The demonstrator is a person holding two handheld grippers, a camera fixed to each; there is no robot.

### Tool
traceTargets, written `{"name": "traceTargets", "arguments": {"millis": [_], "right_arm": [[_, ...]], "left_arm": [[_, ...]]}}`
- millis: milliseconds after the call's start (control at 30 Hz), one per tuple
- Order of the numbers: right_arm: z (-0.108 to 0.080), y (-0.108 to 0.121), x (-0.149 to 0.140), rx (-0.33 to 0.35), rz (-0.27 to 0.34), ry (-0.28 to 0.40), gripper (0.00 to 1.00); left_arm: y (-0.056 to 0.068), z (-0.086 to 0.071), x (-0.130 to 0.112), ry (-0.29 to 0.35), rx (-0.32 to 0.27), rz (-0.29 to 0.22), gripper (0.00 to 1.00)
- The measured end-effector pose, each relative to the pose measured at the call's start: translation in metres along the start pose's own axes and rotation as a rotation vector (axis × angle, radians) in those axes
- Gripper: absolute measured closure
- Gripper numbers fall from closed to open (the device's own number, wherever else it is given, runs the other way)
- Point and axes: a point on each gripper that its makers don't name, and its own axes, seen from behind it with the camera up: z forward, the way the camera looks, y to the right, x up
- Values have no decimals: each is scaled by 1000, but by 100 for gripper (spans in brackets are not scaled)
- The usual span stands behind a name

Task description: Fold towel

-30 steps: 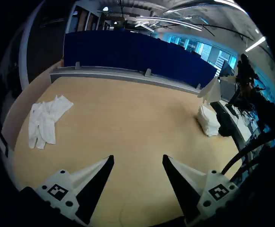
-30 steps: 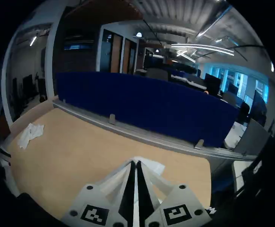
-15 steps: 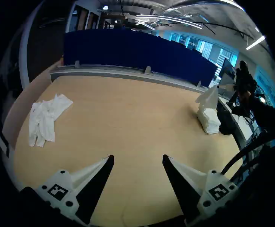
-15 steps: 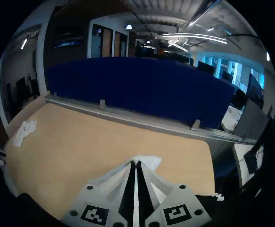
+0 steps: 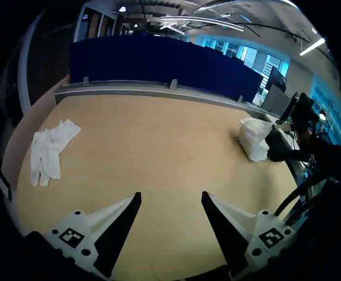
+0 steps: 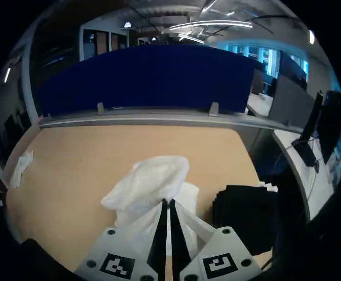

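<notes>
Bench [image 5: 161, 136]: pale wood top, with a blue partition [image 5: 161, 58] along the far edge.
Left gripper [image 5: 170, 193]: jaws wide apart with nothing between them; it hovers over bare wood, well apart from any cloth.
Right gripper [image 6: 169, 202]: fingers pressed together on a pinch of white towel [image 6: 147, 185], which bunches up just past the tips.
Towel position: at the right end of the bench, sagging onto a pile [image 6: 190, 194] of folded white cloths. It looks to be touching the pile, and it is puffed up rather than flat.
Loose towel [image 5: 48, 150]: a crumpled heap at the left end, near the edge and far from both grippers.
Dark stack [image 6: 245, 215]: flat and black, just beside the pile at the bench edge. I cannot tell what it is.
Stage (my reading): the gripped towel is being set on the pile, and the crumpled one is not yet folded.
Risk 1: if it is released while this bunched, the fold may spring open or land crooked.
Risk 2: if the cloth snags on the fingers as they draw back, it could drag the pile's top layers askew.
Risk 3: the pile sits close to the edge, so a sideways nudge could tip it off.
</notes>
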Motion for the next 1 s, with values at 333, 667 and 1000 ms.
{"name": "traceTargets", "arguments": {"millis": [333,667,1000], "right_arm": [[17,24,-74,-62,72,-115,96],[26,27,-114,-75,99,-174,97],[26,28,-116,-80,110,-145,65]], "left_arm": [[6,-2,-4,-11,6,19,4],[6,-3,-5,-14,18,22,4],[4,-2,-2,-15,24,35,5]]}}
